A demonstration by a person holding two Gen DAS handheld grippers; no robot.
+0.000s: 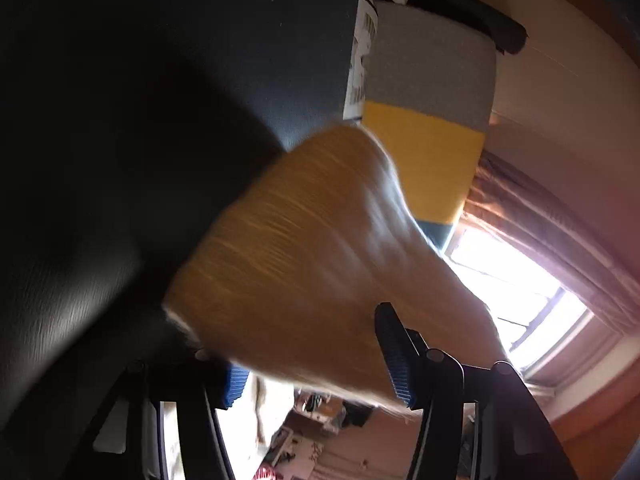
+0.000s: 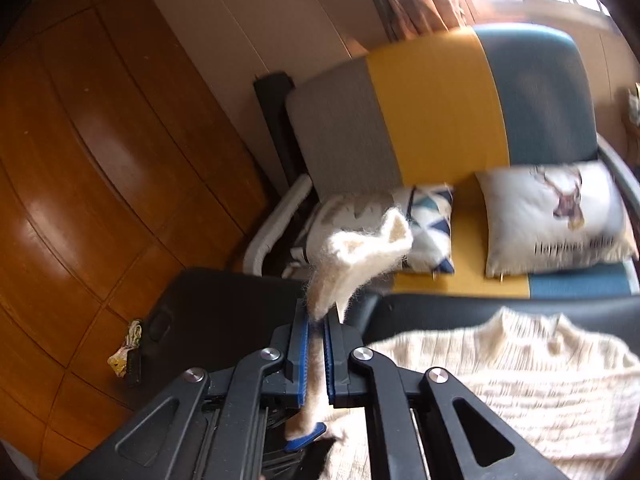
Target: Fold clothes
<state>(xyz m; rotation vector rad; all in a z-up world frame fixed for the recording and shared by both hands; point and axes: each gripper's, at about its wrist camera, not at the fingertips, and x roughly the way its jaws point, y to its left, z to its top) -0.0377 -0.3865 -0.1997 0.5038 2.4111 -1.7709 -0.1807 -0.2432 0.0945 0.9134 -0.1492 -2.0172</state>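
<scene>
A cream knitted sweater [image 2: 520, 380] lies on a black padded surface [image 2: 240, 292] at the lower right of the right wrist view. My right gripper [image 2: 318, 340] is shut on a fuzzy strip of that sweater, whose free end [image 2: 360, 252] sticks up past the fingertips. In the left wrist view, a blurred, ribbed part of the sweater [image 1: 300, 260] fills the space between the blue pads [image 1: 396, 360]. My left gripper [image 1: 316, 372] is tilted upward, with its jaws partly apart and closed around this thick wad. The black surface [image 1: 160, 80] looms at the upper left.
A grey, yellow and blue sofa [image 2: 432, 112] stands behind the surface with a triangle-print cushion [image 2: 428, 232] and a deer-print cushion [image 2: 560, 216]. A wooden wardrobe [image 2: 100, 140] fills the left. A bright window [image 1: 512, 280] with a curtain [image 1: 552, 216] is beyond.
</scene>
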